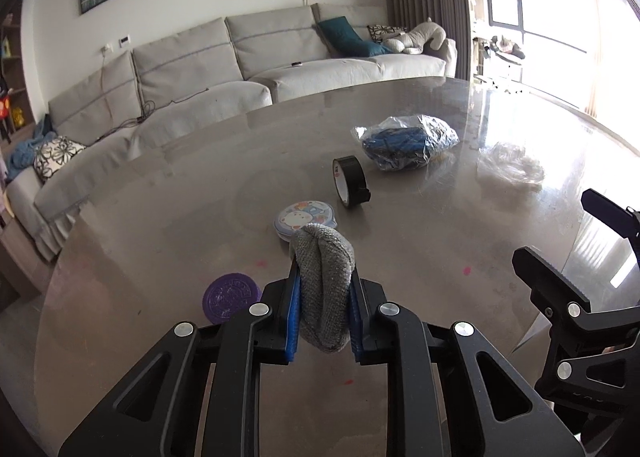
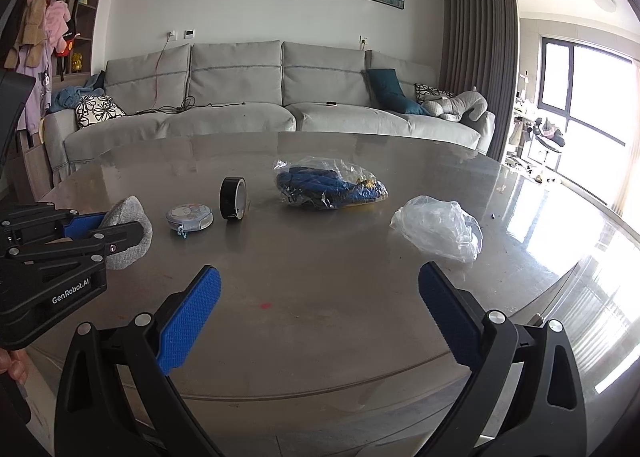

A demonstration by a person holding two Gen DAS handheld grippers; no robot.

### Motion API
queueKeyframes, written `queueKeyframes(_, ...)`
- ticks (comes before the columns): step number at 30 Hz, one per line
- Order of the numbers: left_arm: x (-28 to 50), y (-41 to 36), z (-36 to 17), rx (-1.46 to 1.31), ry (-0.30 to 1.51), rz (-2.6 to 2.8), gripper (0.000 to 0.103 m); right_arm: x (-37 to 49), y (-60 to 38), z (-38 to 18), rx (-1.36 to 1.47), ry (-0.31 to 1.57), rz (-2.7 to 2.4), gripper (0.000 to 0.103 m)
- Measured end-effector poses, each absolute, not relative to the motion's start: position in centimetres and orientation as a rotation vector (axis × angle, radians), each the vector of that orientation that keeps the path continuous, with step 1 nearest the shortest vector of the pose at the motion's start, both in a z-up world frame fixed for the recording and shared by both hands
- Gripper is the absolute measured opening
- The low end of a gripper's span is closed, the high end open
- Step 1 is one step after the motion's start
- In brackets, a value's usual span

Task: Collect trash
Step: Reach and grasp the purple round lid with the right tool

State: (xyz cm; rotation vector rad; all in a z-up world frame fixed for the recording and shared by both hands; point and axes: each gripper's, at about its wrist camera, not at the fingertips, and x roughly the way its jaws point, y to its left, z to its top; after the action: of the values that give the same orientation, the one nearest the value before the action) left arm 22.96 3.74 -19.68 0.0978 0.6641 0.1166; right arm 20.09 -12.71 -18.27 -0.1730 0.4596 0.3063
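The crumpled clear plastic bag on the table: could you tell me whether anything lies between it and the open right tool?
Nothing visible does. Only bare table lies between the open right tool and the crumpled clear plastic bag.

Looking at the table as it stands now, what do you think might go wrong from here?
1. The left gripper pinches the grey cloth around its middle, with both ends bulging free; it might slip out during carrying.
2. The round cartoon tin lies just past that cloth; a swing of the cloth may knock it.
3. The open right gripper has the crumpled clear bag ahead; thin film could slide away or catch only partly as it closes.
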Motion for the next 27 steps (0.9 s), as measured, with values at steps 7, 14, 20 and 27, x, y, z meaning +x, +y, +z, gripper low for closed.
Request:
queueKeyframes(7,22.3,6.8,-17.5,0.088,0.634,0.166,0.019,20.1,-10.0,-17.6,-0.195,0.450,0.355,0.098)
queueKeyframes(14,21.7,11.7,-16.4,0.047,0.622,0.228,0.019,20.8,-5.2,-16.1,-0.202,0.420,0.424,0.098)
queueKeyframes(20,21.3,15.3,-16.1,0.035,0.631,0.273,0.019,21.3,-1.1,-16.3,-0.204,0.428,0.481,0.098)
queueKeyframes(27,20.8,18.5,-16.3,0.019,0.633,0.327,0.019,22.6,3.9,-18.5,-0.200,0.553,0.535,0.098)
